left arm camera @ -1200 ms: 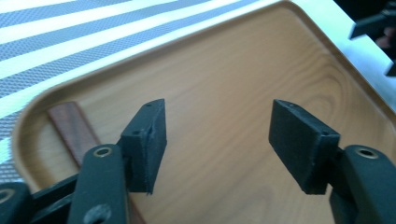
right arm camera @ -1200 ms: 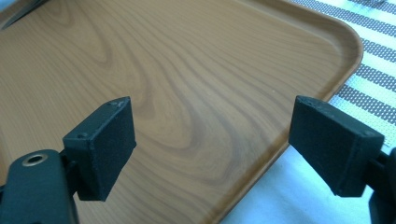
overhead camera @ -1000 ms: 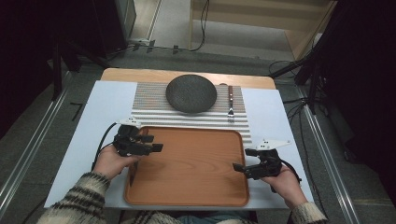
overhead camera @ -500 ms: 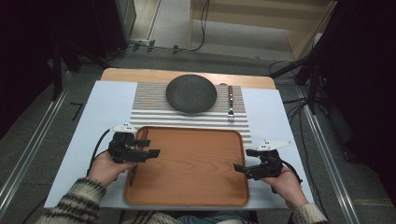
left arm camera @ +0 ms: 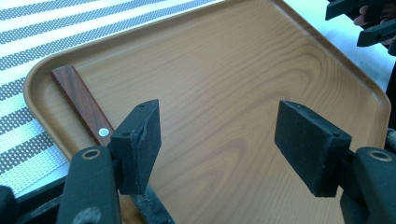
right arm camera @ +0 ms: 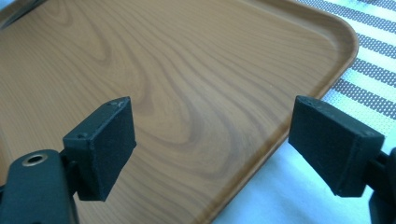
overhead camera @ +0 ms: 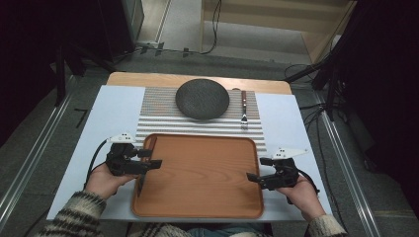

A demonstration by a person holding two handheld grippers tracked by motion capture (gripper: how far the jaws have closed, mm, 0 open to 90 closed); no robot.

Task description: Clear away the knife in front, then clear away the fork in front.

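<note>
A wooden tray (overhead camera: 197,192) lies at the near middle of the table. A knife with a brown riveted handle (left arm camera: 81,105) rests along the tray's left rim (overhead camera: 150,144), and its blade runs under my left gripper's left jaw. My left gripper (overhead camera: 150,163) (left arm camera: 219,140) hovers over that rim, open, with bare tray between its pads. My right gripper (overhead camera: 253,178) (right arm camera: 210,144) is open over the tray's right rim with nothing between the pads. In the left gripper view, the right gripper's jaws show at the top right corner.
A dark round plate (overhead camera: 202,98) sits on a striped mat (overhead camera: 160,116) beyond the tray. A fork (overhead camera: 243,111) with a wooden handle lies right of the plate. A pale sheet (overhead camera: 106,113) covers the tabletop; metal rails run along both sides.
My left gripper has slid a little toward the person along the tray's left rim, still open. The right gripper has stayed put.
</note>
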